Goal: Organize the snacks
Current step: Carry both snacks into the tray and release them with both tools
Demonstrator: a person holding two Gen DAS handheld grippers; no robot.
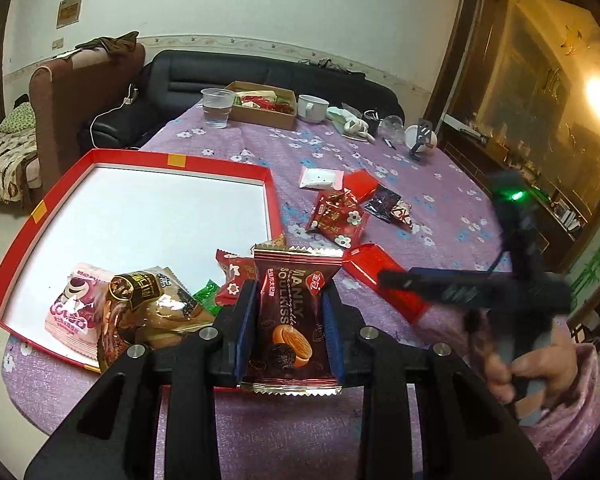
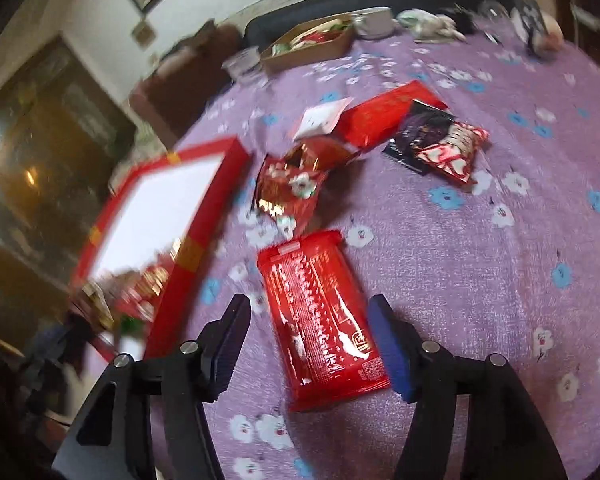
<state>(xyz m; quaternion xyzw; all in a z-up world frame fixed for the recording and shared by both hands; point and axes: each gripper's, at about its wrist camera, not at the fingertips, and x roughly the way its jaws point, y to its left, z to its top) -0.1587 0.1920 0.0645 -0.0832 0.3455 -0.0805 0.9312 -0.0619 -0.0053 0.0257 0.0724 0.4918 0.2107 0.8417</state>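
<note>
My left gripper (image 1: 290,320) is shut on a dark red Soulkiss snack packet (image 1: 294,316), held over the near right corner of the red tray (image 1: 266,184). In the tray lie a pink packet (image 1: 74,306), a brown packet (image 1: 148,308) and small red and green packets. My right gripper (image 2: 308,320) is open, its jaws on either side of a long red packet (image 2: 320,320) lying on the cloth. It also shows in the left wrist view (image 1: 388,280). Further off lie a red flowered packet (image 2: 292,184), a red box (image 2: 384,114) and a dark packet (image 2: 432,138).
A purple flowered cloth (image 2: 500,280) covers the table. At the far side stand a clear plastic cup (image 1: 217,107), a brown cardboard box of snacks (image 1: 264,104), a white mug (image 1: 312,107) and small clutter. A sofa stands behind the table.
</note>
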